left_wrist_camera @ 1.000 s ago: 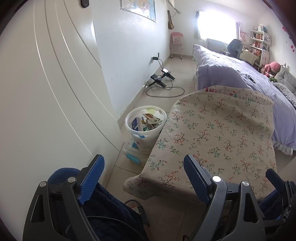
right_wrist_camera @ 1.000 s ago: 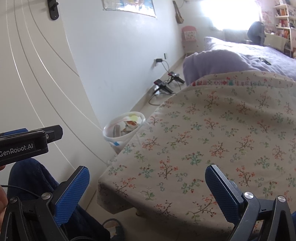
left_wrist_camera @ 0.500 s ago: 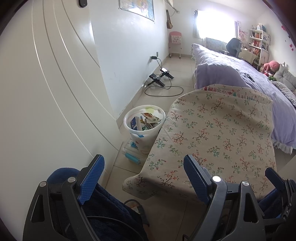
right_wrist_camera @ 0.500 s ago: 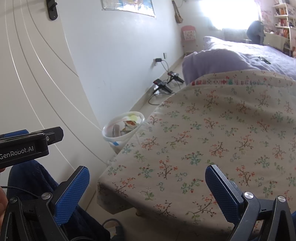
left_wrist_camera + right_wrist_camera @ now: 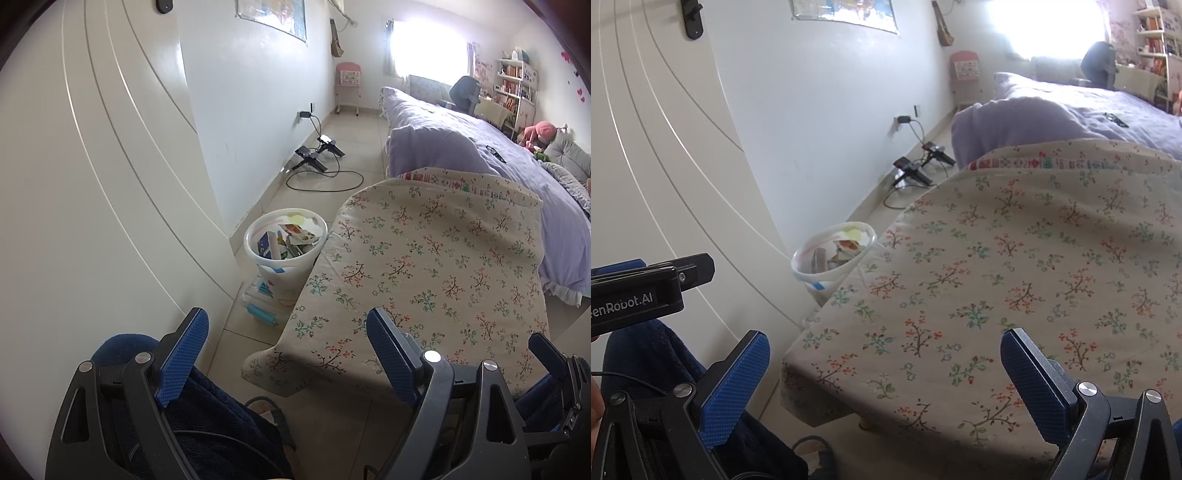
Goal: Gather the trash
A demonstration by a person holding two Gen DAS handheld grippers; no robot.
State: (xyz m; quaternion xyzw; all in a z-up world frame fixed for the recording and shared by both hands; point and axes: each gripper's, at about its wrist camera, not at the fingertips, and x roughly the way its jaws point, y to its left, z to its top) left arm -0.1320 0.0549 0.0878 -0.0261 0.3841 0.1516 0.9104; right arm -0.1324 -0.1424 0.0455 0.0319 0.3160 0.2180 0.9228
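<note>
A white bin (image 5: 284, 245) holding paper and packaging trash stands on the floor between the wall and a table under a floral cloth (image 5: 424, 280). It also shows in the right wrist view (image 5: 833, 254). A plastic bottle with a blue cap (image 5: 260, 312) lies on the floor in front of the bin. My left gripper (image 5: 288, 358) is open and empty, held low over the floor near the table's near corner. My right gripper (image 5: 886, 380) is open and empty over the cloth's near edge.
White sliding doors (image 5: 92, 184) line the left side. Chargers and a black cable (image 5: 321, 162) lie on the floor by the wall. A bed with a purple cover (image 5: 480, 158) stands beyond the table. My dark blue trouser leg (image 5: 192, 413) is below the left gripper.
Both views have shifted only slightly; the left view has tilted a little. Both grippers stay open and empty.
</note>
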